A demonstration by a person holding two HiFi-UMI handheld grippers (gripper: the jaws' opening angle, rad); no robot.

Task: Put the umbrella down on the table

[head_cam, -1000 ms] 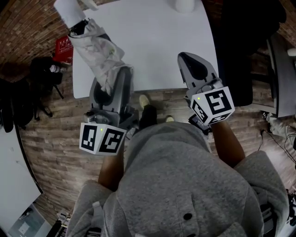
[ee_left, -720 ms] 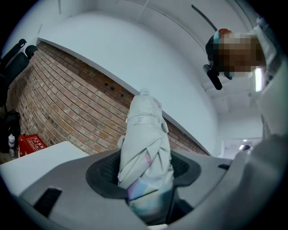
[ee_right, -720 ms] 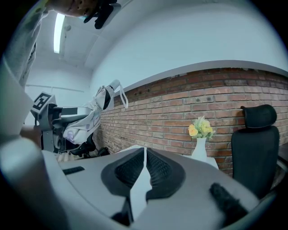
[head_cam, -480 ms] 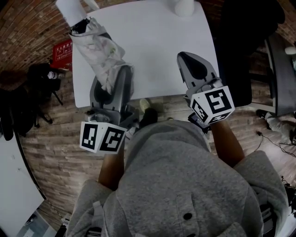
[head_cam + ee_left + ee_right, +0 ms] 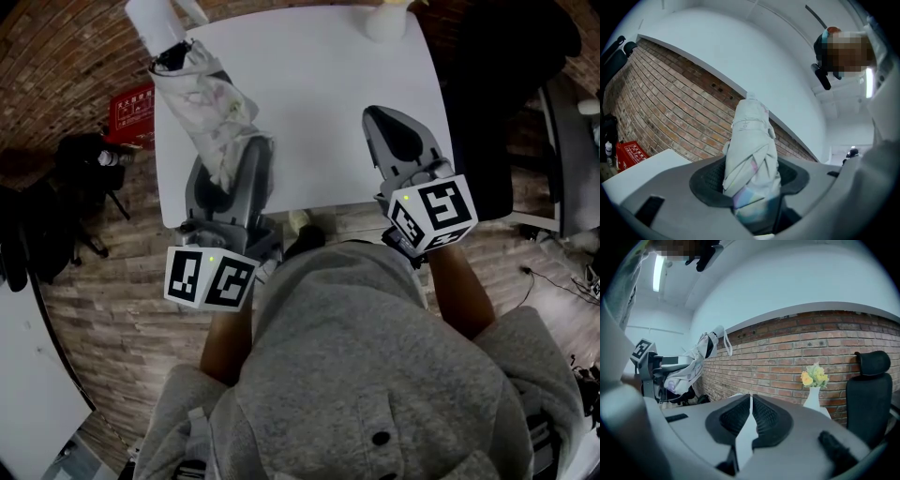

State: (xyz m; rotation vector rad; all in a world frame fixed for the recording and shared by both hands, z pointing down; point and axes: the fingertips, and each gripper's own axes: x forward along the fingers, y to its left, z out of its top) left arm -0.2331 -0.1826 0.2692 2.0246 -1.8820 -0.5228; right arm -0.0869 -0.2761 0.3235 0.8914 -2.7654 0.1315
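Note:
A folded white umbrella (image 5: 204, 103) with faint coloured print sticks out from my left gripper (image 5: 228, 157), which is shut on its lower part. In the left gripper view the umbrella (image 5: 751, 150) rises between the two dark pads, pointing forward and up. Its white end (image 5: 152, 21) reaches past the far left corner of the white table (image 5: 309, 94). My right gripper (image 5: 382, 120) hovers over the table's near right part, shut and empty. In the right gripper view its pads (image 5: 733, 416) meet, with the umbrella (image 5: 689, 366) off to the left.
A white vase with yellow flowers (image 5: 813, 397) stands at the table's far edge (image 5: 384, 21). A black chair (image 5: 487, 103) is beside the table on the right. On the floor to the left lie a red box (image 5: 131, 101) and black bags (image 5: 84, 164). A brick wall lies behind.
Both grippers have moved forward over the table's near edge, the left one carrying the umbrella along. The jaws look unchanged.

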